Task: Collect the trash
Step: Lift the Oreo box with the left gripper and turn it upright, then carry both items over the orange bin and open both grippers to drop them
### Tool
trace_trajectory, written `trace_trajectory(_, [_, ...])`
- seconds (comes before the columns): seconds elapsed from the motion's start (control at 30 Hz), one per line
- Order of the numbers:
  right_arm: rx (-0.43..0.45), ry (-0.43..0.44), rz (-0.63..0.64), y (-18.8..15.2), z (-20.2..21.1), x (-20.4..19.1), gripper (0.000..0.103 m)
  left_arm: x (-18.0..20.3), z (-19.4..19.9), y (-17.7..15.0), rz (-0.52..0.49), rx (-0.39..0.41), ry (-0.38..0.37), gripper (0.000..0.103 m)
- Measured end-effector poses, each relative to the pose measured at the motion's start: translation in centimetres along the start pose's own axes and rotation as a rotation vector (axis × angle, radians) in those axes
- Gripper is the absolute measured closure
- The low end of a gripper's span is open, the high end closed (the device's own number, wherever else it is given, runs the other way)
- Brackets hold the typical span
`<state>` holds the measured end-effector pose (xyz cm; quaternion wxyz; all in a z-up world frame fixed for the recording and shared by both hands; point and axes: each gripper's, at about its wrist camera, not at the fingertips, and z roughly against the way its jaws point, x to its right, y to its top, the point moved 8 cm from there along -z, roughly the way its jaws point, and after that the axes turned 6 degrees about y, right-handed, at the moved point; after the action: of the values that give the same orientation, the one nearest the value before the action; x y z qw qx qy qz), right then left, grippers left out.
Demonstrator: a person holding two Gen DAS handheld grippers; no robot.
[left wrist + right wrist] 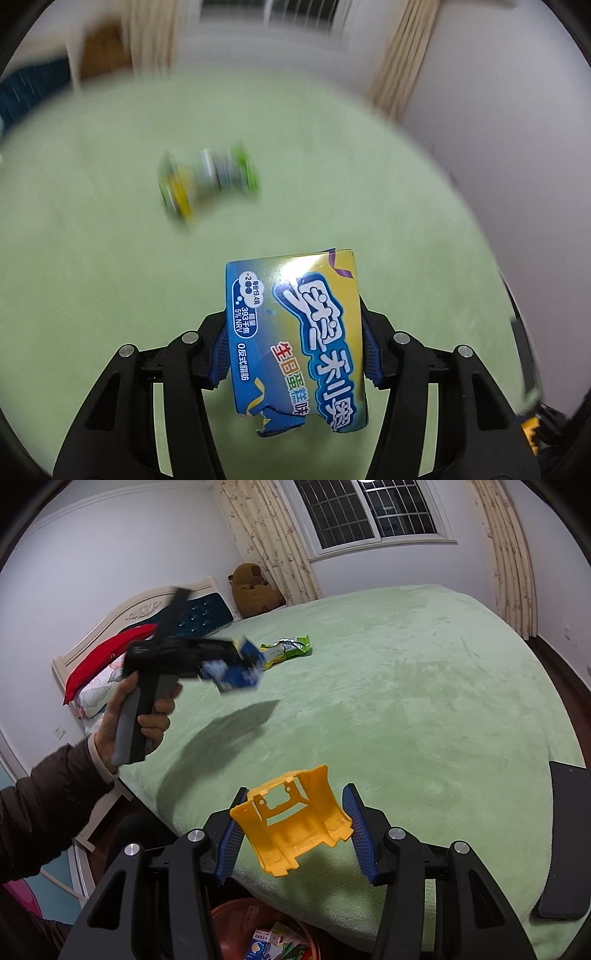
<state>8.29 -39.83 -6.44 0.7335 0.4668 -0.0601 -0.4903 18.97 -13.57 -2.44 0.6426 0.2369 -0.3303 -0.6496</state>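
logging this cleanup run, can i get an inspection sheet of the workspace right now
surface: green bedspread, smooth.
job's things: blue snack box held clear of the bed; yellow plastic piece between the other gripper's pads; green snack wrapper lying on the bed; red bin below the bed edge, trash inside.
clutter: black object at the bed's right edge.
grippers: left gripper shut on the box; right gripper, grip unclear.
cables: nothing seen.
surroundings: plush bear, red pillow, barred window.
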Motion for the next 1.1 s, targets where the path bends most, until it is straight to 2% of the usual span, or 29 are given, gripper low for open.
trace_trajectory(0.07, [-0.002,0.001,0.000,-0.1,0.0,0.0,0.052,-0.2,3.5,0.6,-0.014,0.230,0.064,0.049])
trace_trajectory(0.1, [-0.005,0.002,0.000,-0.2,0.0,0.0,0.052,-0.2,4.4,0.5,-0.019,0.285,0.088,0.049])
trace_trajectory(0.13, [-0.007,0.001,0.001,-0.2,-0.2,-0.2,0.052,0.0,5.1,-0.2,-0.040,0.337,0.123,0.049])
trace_trajectory(0.23, [-0.012,0.001,0.011,-0.3,-0.3,-0.6,0.052,0.7,5.6,-2.2,-0.097,0.380,0.174,0.048])
trace_trajectory(0.3, [-0.011,0.002,0.015,-0.3,-0.2,-0.9,0.052,1.0,5.7,-3.5,-0.119,0.381,0.179,0.048])
trace_trajectory(0.43, [-0.011,0.009,0.023,-0.4,-0.2,-1.4,0.052,0.3,5.2,-5.5,-0.091,0.292,0.150,0.048])
trace_trajectory(0.5, [-0.008,0.011,0.029,-0.4,-0.2,-1.7,0.052,-0.1,5.6,-6.1,-0.089,0.278,0.154,0.048])
trace_trajectory(0.7, [-0.004,0.020,0.055,-0.4,-0.4,-3.1,0.052,0.2,6.4,-6.8,-0.113,0.278,0.173,0.048])
trace_trajectory(0.97, [0.007,0.027,0.087,-0.8,0.2,-4.9,0.052,2.1,10.4,-9.1,-0.133,0.299,0.115,0.048])
trace_trajectory(1.1, [-0.008,0.037,0.097,-1.9,0.4,-5.9,0.052,2.4,12.2,-11.4,-0.116,0.267,0.073,0.048])
